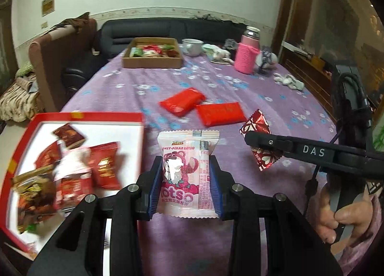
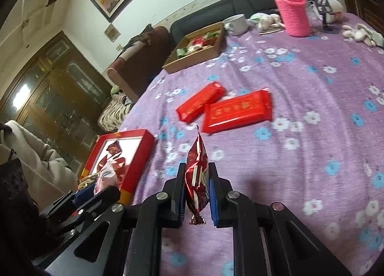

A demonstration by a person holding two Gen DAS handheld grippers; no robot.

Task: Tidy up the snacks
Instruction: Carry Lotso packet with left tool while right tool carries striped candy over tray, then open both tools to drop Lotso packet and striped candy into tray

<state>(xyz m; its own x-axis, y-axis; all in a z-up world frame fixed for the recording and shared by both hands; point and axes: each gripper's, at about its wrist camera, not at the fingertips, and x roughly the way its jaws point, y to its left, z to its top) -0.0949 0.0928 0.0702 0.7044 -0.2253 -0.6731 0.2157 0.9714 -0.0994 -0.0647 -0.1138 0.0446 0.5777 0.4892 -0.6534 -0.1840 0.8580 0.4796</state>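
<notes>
My left gripper [image 1: 186,175] fingers clamp the pink snack packet [image 1: 188,172] just right of the red box [image 1: 79,115]; my right gripper [image 2: 197,189] pinches the dark-red foil snack [image 2: 196,175] above the surface [image 2: 312,146].

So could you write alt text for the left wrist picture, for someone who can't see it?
The left tool grips a pink-and-white plastic snack packet above a purple flowered tablecloth. An open red box of snacks lies left, two red wrapped bars ahead, and the right tool holds a red foil sachet.

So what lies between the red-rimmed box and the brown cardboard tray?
Only bare purple flowered cloth between red-rimmed box and brown cardboard tray, right wrist view; the red packets lie off to the side.
</notes>
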